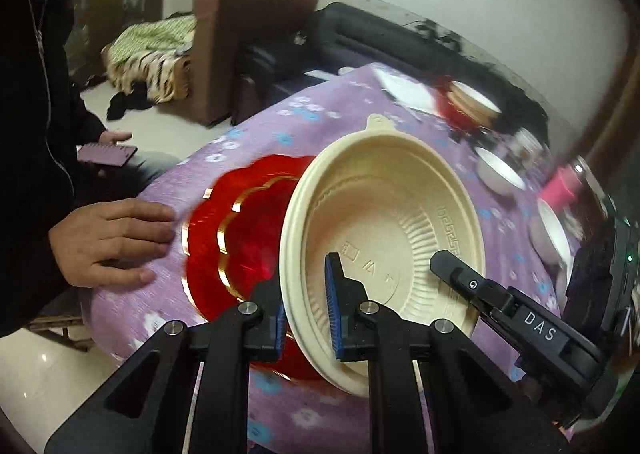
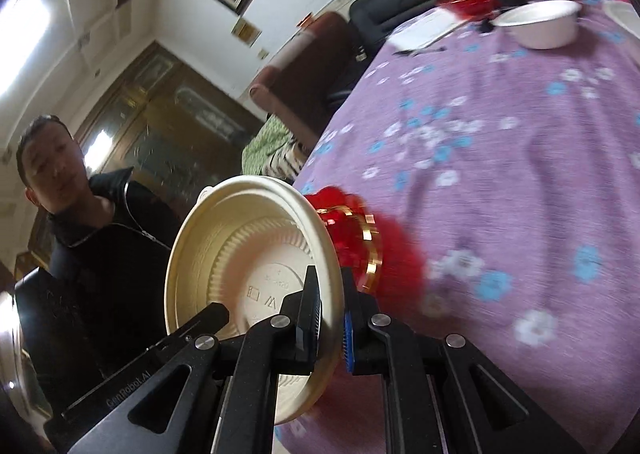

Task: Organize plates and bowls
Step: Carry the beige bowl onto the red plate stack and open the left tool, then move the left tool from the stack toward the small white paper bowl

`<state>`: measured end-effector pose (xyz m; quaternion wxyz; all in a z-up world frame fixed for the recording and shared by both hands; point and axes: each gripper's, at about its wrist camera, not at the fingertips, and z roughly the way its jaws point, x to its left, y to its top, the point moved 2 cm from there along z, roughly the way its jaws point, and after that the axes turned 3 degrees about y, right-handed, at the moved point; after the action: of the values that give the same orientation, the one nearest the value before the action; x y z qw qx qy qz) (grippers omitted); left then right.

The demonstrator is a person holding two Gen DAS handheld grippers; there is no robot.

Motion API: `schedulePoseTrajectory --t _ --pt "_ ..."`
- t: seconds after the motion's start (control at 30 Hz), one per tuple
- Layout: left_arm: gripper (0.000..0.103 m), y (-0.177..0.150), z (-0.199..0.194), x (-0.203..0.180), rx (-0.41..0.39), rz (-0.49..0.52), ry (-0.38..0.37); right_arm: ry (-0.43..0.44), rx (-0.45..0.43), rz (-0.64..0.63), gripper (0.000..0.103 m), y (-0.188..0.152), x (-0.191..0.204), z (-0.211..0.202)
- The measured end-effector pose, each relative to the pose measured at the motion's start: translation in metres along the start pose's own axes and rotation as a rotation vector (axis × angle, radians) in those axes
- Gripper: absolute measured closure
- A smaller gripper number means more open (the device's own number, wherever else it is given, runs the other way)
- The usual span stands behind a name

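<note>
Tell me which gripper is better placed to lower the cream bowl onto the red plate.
Probably left. Left gripper and right gripper both clamp the cream bowl, but the left's rim edge overlaps the red plate.

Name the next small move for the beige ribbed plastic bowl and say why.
Probably carry the beige ribbed plastic bowl on across the table. Both the left gripper and right gripper clamp its rim, it hangs tilted over the red gold-trimmed scalloped plate, and the purple flowered tablecloth beyond lies bare.

tilted cream bowl over red plate
</note>
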<state>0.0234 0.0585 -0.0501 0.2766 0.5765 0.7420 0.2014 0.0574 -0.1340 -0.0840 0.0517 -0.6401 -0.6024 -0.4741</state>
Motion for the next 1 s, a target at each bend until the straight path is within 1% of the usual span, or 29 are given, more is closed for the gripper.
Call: schedulePoseTrajectory --t 0.13,0.23,0.3,0.33,0.4,0.43,0.47,0.5,0.57,0.6,0.63,0.73,0.77,0.87,0.9,0.93,0.97,1.0 --pt "0.089 0.005 0.027 0.019 0.041 -0.042 0.043 -0.03 0.02 -0.017 0.094 0.002 0.011 0.034" --pt "0.089 0.003 0.039 0.035 0.071 -0.079 0.044 -0.069 0.012 -0.062 0.095 -0.002 0.015 0.048" --pt "0.088 0.003 0.041 0.04 0.062 -0.081 0.059 -0.092 -0.003 -0.088 0.094 -0.005 0.017 0.055" --pt "0.088 0.004 0.04 0.041 0.058 -0.085 0.055 -0.102 -0.009 -0.099 0.093 -0.006 0.016 0.059" --pt "0.086 0.005 0.038 0.043 0.045 -0.088 0.051 -0.091 -0.021 -0.108 0.092 -0.007 0.013 0.063" --pt "0.084 0.006 0.035 0.044 0.029 -0.085 0.07 -0.091 -0.033 -0.121 0.088 -0.006 0.014 0.063" --pt "0.083 0.007 0.033 0.043 0.015 -0.08 0.091 -0.096 -0.038 -0.135 0.077 -0.007 0.016 0.062" --pt "0.081 0.01 0.032 0.041 -0.001 -0.071 0.097 -0.099 -0.057 -0.147 0.068 -0.007 0.019 0.057" --pt "0.081 0.013 0.029 0.04 -0.018 -0.058 0.087 -0.089 -0.128 -0.175 0.039 -0.007 0.023 0.045" --pt "0.081 0.015 0.028 0.039 -0.023 -0.06 0.083 -0.099 -0.157 -0.184 0.035 -0.007 0.025 0.04" --pt "0.081 0.016 0.024 0.04 -0.034 -0.066 0.073 -0.097 -0.177 -0.189 0.035 -0.007 0.025 0.036" --pt "0.081 0.016 0.012 0.033 -0.079 -0.046 0.063 -0.086 -0.189 -0.185 0.035 -0.005 0.022 0.027" --pt "0.081 0.016 0.009 0.028 -0.088 -0.029 0.057 -0.09 -0.198 -0.182 0.035 -0.005 0.021 0.023" --pt "0.079 0.01 0.003 -0.004 -0.092 0.045 -0.001 -0.091 -0.229 -0.158 0.035 -0.002 0.011 0.004" --pt "0.072 0.008 0.003 -0.014 -0.091 0.066 -0.014 -0.092 -0.24 -0.151 0.035 -0.003 0.006 -0.005" --pt "0.059 0.003 0.001 -0.029 -0.088 0.098 -0.031 -0.098 -0.256 -0.141 0.035 -0.002 0.001 -0.015" --pt "0.055 -0.001 0.0 -0.041 -0.087 0.126 -0.044 -0.104 -0.271 -0.131 0.035 -0.001 -0.004 -0.025" --pt "0.054 -0.006 -0.001 -0.055 -0.087 0.16 -0.055 -0.11 -0.284 -0.122 0.035 -0.002 -0.009 -0.033"
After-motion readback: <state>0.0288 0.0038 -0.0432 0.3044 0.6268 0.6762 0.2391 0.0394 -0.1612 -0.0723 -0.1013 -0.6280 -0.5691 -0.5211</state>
